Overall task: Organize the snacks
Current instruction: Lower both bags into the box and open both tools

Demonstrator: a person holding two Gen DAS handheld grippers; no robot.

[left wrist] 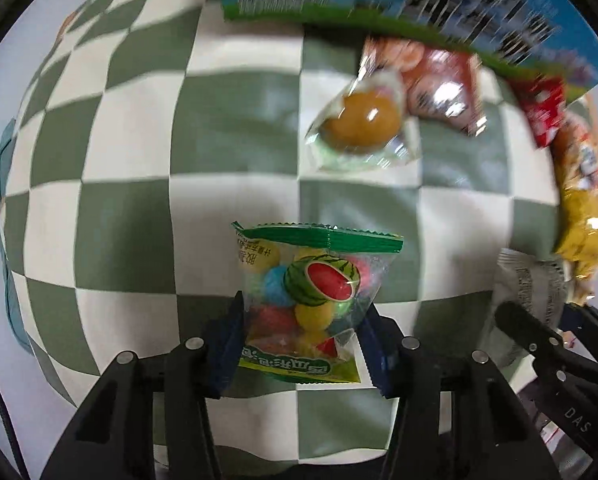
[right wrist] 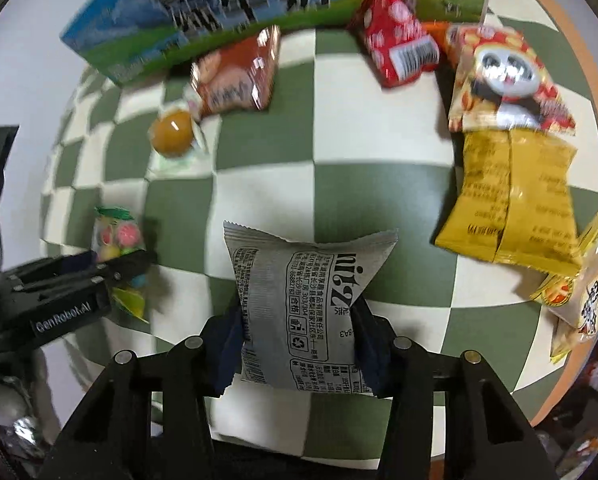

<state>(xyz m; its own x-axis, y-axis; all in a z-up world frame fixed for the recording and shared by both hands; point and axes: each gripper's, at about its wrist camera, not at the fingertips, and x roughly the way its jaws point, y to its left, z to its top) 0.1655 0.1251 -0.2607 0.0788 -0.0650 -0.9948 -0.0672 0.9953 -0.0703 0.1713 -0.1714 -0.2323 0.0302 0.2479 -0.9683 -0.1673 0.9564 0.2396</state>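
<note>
Both claws are loaded right now. The left gripper (left wrist: 301,344) is pinched tight on a clear watermelon candy bag (left wrist: 313,296), held over the green-and-white checkered cloth (left wrist: 139,152). The right gripper (right wrist: 299,344) is squeezed onto a puffy grey snack pack (right wrist: 305,304), just beside the left one. Further back sit a jelly cup (right wrist: 171,132), a red packet (right wrist: 395,46), a yellow packet (right wrist: 511,200) and a blue-green box (right wrist: 203,12).
</note>
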